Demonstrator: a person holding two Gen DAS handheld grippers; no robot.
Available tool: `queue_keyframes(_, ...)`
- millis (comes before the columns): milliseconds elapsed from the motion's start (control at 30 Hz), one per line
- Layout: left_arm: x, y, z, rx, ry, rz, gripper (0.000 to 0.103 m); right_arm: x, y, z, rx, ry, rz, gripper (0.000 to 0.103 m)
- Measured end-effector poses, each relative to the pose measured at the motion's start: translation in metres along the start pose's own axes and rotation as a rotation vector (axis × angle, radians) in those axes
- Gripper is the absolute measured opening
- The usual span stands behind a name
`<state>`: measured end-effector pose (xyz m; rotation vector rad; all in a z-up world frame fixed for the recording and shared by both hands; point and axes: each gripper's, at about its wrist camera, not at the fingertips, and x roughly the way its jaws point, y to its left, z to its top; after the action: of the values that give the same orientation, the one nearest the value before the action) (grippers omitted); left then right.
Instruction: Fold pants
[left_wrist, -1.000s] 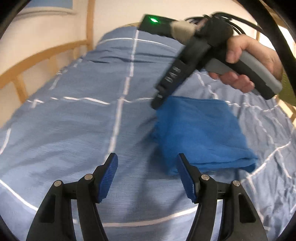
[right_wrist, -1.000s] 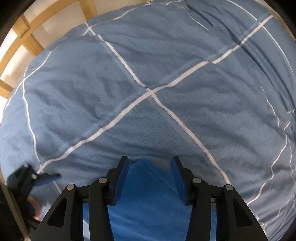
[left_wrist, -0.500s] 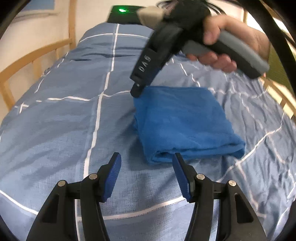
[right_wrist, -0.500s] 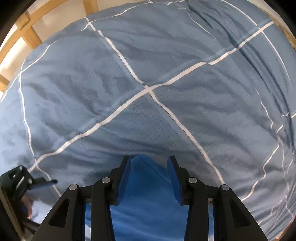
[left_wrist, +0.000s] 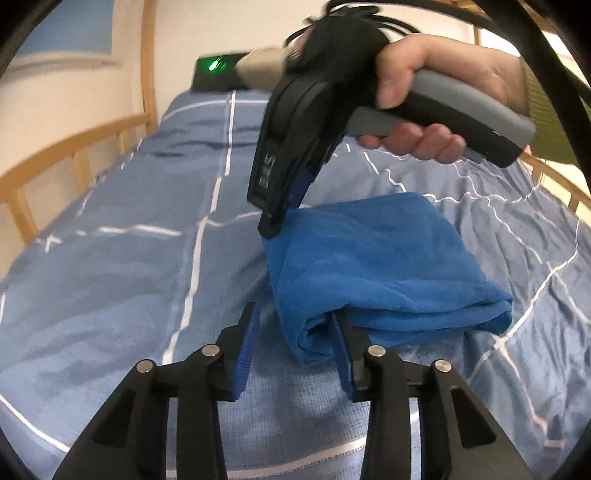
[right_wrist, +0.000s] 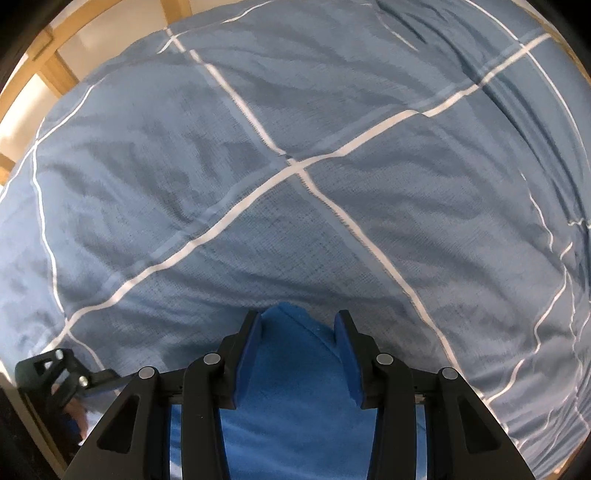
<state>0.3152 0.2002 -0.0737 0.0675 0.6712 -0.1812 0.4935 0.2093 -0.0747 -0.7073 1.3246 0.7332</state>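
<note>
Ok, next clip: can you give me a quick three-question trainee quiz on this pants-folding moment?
1. True or false: the folded blue pants lie on a blue duvet with white lines.
2. In the left wrist view, where do the tips of the right hand-held gripper stand? A) at the far corner of the pants; B) on the wooden bed rail; C) on bare duvet, well clear of the pants.
3. Fill in: the near corner of the pants sits between the fingers of the ___ hand-held gripper.
Key: 1 true; 2 A; 3 left, that is the left hand-held gripper.
</note>
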Motion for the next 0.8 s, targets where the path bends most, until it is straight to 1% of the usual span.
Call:
queue_keyframes(67, 0.004, 0.000, -0.001, 0.007, 0.012, 0.009, 0.033, 0.002, 0.003, 0.000, -0.009, 0.004, -0.003, 0.023)
queue_keyframes(133, 0.010, 0.001, -0.002, 0.006, 0.031, 0.029, 0.031, -0.001, 0.004, -0.001, -0.017, -0.011, 0.011, 0.019)
queue_keyframes(167, 0.012, 0.002, -0.003, -0.002, 0.041, 0.034, 0.029, -0.003, 0.003, -0.001, -0.013, -0.025, 0.009, 0.018)
queue_keyframes(200, 0.015, 0.004, -0.004, -0.008, 0.049, 0.039, 0.027, -0.007, 0.000, -0.001, -0.002, -0.046, 0.004, 0.017)
queue_keyframes(267, 0.022, 0.006, -0.008, -0.014, 0.067, 0.055, 0.027, -0.014, -0.007, 0.000, 0.030, -0.098, -0.012, 0.016)
queue_keyframes(333, 0.032, 0.005, -0.011, -0.006, 0.105, 0.078, 0.027, -0.016, -0.010, 0.000, 0.058, -0.129, -0.032, 0.016)
queue_keyframes(433, 0.034, 0.000, -0.013, 0.023, 0.118, 0.097, 0.026, -0.009, -0.010, 0.002, 0.073, -0.137, -0.048, 0.016)
queue_keyframes(500, 0.032, -0.002, -0.013, 0.041, 0.133, 0.084, 0.026, -0.006, -0.003, 0.003, 0.066, -0.141, -0.057, 0.016)
queue_keyframes(533, 0.030, -0.003, -0.012, 0.050, 0.144, 0.080, 0.026, -0.009, -0.001, 0.004, 0.065, -0.174, -0.086, 0.017)
queue_keyframes(600, 0.022, 0.000, -0.007, 0.054, 0.151, 0.074, 0.028, -0.024, -0.006, 0.000, 0.106, -0.271, -0.156, 0.034)
queue_keyframes(633, 0.017, 0.001, -0.004, 0.051, 0.147, 0.068, 0.028, -0.038, -0.009, -0.002, 0.147, -0.333, -0.187, 0.045)
queue_keyframes(667, 0.007, 0.004, 0.001, 0.046, 0.134, 0.057, 0.028, -0.052, -0.010, -0.007, 0.186, -0.393, -0.205, 0.045)
queue_keyframes(700, -0.004, 0.007, 0.005, 0.038, 0.115, 0.039, 0.029, -0.059, -0.012, -0.010, 0.211, -0.421, -0.194, 0.045)
queue_keyframes(733, -0.014, 0.011, 0.010, 0.025, 0.091, 0.030, 0.031, -0.072, -0.016, -0.022, 0.260, -0.458, -0.146, 0.048)
queue_keyframes(767, -0.023, 0.015, 0.015, 0.002, 0.061, 0.035, 0.038, -0.077, -0.019, -0.029, 0.284, -0.475, -0.128, 0.055)
queue_keyframes(800, -0.032, 0.018, 0.019, -0.032, 0.030, 0.047, 0.050, -0.087, -0.023, -0.046, 0.333, -0.518, -0.123, 0.059)
